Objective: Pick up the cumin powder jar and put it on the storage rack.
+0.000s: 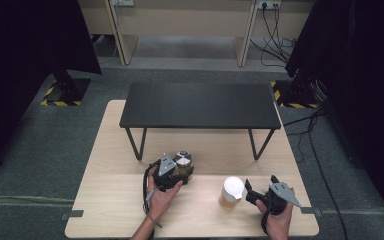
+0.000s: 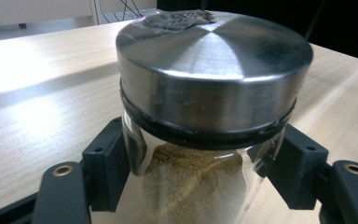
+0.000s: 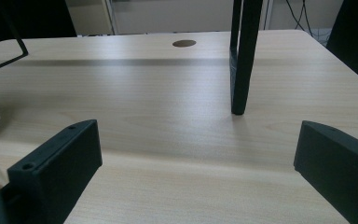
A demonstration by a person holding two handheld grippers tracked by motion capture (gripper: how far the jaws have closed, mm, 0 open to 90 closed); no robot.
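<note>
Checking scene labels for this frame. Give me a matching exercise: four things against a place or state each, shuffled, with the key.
Things:
1. glass jar
2. metal lid
3. right gripper
4. black shelf

Places or states:
A. stands on thin legs at the far half of the table
B. jaws wide apart, nothing between them
C. clamped between the jaws of the left gripper, with brownish powder inside
D. sits on top of the jar, shiny

Pairs: 1-C, 2-D, 3-B, 4-A
</note>
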